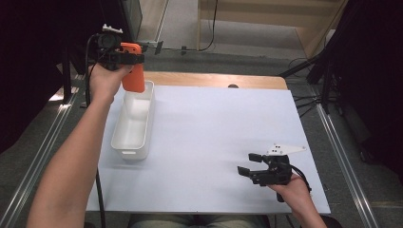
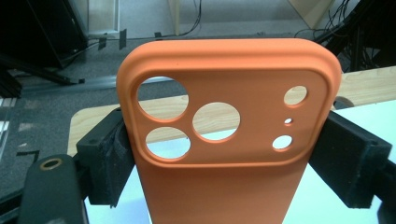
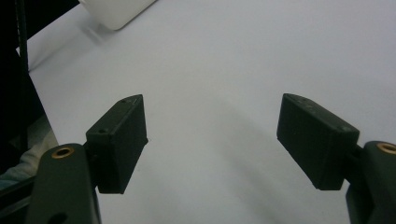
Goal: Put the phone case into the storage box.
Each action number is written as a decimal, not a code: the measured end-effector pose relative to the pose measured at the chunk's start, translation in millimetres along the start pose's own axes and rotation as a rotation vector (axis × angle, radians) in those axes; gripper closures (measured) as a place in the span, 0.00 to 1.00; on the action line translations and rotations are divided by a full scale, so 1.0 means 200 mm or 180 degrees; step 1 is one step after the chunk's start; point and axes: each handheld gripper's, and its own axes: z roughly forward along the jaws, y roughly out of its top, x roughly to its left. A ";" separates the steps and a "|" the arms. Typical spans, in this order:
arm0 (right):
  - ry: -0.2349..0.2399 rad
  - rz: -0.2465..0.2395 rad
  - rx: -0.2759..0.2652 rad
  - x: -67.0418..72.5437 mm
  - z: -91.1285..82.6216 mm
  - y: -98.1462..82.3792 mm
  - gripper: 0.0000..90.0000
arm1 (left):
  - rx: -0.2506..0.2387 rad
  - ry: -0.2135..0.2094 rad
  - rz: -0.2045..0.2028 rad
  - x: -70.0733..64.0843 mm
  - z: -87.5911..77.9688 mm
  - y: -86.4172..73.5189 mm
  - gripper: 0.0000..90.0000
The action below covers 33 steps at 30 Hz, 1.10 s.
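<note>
Orange and rubbery-looking, a soft phone case (image 2: 224, 140) with rounded corners sits clamped between the two black jaws of the left gripper (image 2: 224, 154). In the left gripper view the case fills the space between the jaws, one padded jaw pressing each long edge. Its camera end rises beyond the jaw tips and has three large round holes and three small ones, through which the wooden table edge shows.

From the high view, the person's left hand (image 1: 105, 78) holds the left gripper (image 1: 135, 58) raised at the far left corner of the table. The orange phone case (image 1: 133, 71) hangs down from the jaws, with its lower end just above the far end of a long white rectangular plastic bin (image 1: 135, 118). Whether the case touches the bin's rim cannot be told. The bin rests lengthwise on a white sheet (image 1: 209, 142) that covers the wooden table (image 1: 214, 80).

Near the right front corner of the sheet, well apart from the bin, the person's right hand (image 1: 292, 187) holds the right gripper (image 1: 251, 164) low over the sheet. Its jaws stand spread wide with nothing between them. In the right gripper view, the right gripper (image 3: 212, 140) has bare white sheet (image 3: 224, 70) between and beyond its jaws, and a corner of the white bin (image 3: 116, 11) lies far ahead, past the left-hand jaw.
</note>
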 end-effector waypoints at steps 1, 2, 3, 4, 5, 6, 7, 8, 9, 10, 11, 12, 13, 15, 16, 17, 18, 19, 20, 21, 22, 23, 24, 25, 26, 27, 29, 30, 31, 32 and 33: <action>0.0006 0.0001 -0.0005 0.00 0.00 0.00 0.26 | 0.0004 0.0011 0.0002 0.00 0.01 0.00 0.17; 0.0007 0.0001 -0.0005 0.00 0.00 0.00 0.26 | 0.0020 0.0017 0.0007 0.00 0.02 0.00 0.17; 0.0002 -0.0002 -0.0003 0.00 0.00 0.00 0.26 | 0.0037 0.0035 0.0011 0.01 0.03 0.01 0.17; 0.0000 -0.0006 -0.0005 0.00 0.00 0.00 0.26 | 0.0048 0.0049 0.0029 0.01 0.04 0.01 0.17; 0.0005 0.0000 -0.0005 0.00 0.00 0.00 0.26 | 0.0054 0.0033 0.0031 0.01 0.04 0.02 0.17; 0.0009 0.0001 -0.0005 0.00 0.00 0.00 0.26 | 0.0064 0.0032 0.0024 0.01 0.05 0.02 0.17; 0.0010 0.0001 -0.0006 0.00 0.00 0.00 0.26 | 0.0075 0.0051 0.0040 0.01 0.06 0.03 0.17; 0.0008 0.0001 0.0001 0.00 0.00 0.00 0.26 | 0.0081 0.0067 0.0053 0.01 0.06 0.04 0.17; 0.0002 0.0001 0.0001 0.00 0.00 0.00 0.26 | 0.0084 0.0076 0.0051 0.01 0.07 0.04 0.17; 0.0004 0.0001 0.0010 0.00 0.00 0.00 0.26 | 0.0066 0.0073 0.0022 0.01 0.07 0.05 0.17; 0.0002 0.0001 0.0012 0.00 0.00 0.00 0.26 | 0.0068 0.0068 0.0016 0.01 0.08 0.05 0.17; 0.0002 0.0004 0.0007 0.00 0.00 0.00 0.26 | 0.0062 0.0077 -0.0008 0.02 0.08 0.06 0.17; 0.0004 0.0003 0.0006 0.00 0.00 0.00 0.26 | 0.0056 0.0083 -0.0028 0.02 0.09 0.06 0.17; 0.0003 -0.0004 -0.0001 0.00 0.00 0.00 0.26 | 0.0055 0.0092 -0.0028 0.02 0.10 0.06 0.17; 0.0006 -0.0002 0.0000 0.00 0.00 0.00 0.26 | 0.0050 0.0111 -0.0027 0.03 0.11 0.06 0.17; 0.0006 -0.0004 0.0001 0.00 0.00 0.00 0.26 | 0.0062 0.0105 -0.0041 0.03 0.12 0.05 0.17; 0.0008 0.0002 0.0007 0.00 0.00 0.00 0.26 | 0.0066 0.0115 -0.0049 0.03 0.13 0.05 0.17; 0.0011 0.0001 0.0002 0.00 0.00 0.00 0.26 | 0.0061 0.0128 -0.0050 0.03 0.13 0.05 0.17; 0.0005 0.0006 0.0001 0.00 0.00 0.00 0.26 | 0.0059 0.0132 -0.0052 0.03 0.14 0.05 0.17; 0.0004 0.0003 -0.0002 0.00 0.00 0.00 0.26 | 0.0047 0.0134 -0.0055 0.03 0.14 0.04 0.17; 0.0007 0.0010 0.0000 0.00 0.00 0.00 0.26 | 0.0044 0.0132 -0.0055 0.03 0.14 0.04 0.17; 0.0000 0.0010 -0.0001 0.00 0.00 0.00 0.26 | 0.0049 0.0137 -0.0064 0.03 0.15 0.03 0.17; -0.0004 0.0010 0.0001 0.00 0.00 0.00 0.26 | 0.0056 0.0127 -0.0059 0.03 0.15 0.03 0.17; -0.0002 0.0014 0.0007 0.00 0.00 0.00 0.26 | 0.0069 0.0128 -0.0061 0.04 0.16 0.03 0.17; 0.0001 0.0014 -0.0002 0.00 0.00 0.00 0.26 | 0.0073 0.0130 -0.0061 0.04 0.16 0.02 0.17; 0.0000 0.0016 -0.0003 0.00 0.00 0.00 0.26 | 0.0075 0.0124 -0.0061 0.04 0.16 0.02 0.17; 0.0005 0.0019 0.0001 0.00 0.00 0.00 0.26 | 0.0077 0.0121 -0.0061 0.05 0.17 0.02 0.17; -0.0001 0.0010 0.0003 0.00 0.00 0.00 0.26 | 0.0083 0.0127 -0.0067 0.05 0.17 0.01 0.17; -0.0009 0.0013 0.0001 0.00 0.00 0.00 0.26 | 0.0081 0.0128 -0.0073 0.05 0.17 0.01 0.17; -0.0009 0.0016 0.0005 0.00 0.00 0.00 0.26 | 0.0081 0.0130 -0.0074 0.06 0.17 0.00 0.17; -0.0008 0.0019 0.0003 0.00 0.00 0.00 0.26 | 0.0074 0.0136 -0.0080 0.06 0.18 0.00 0.17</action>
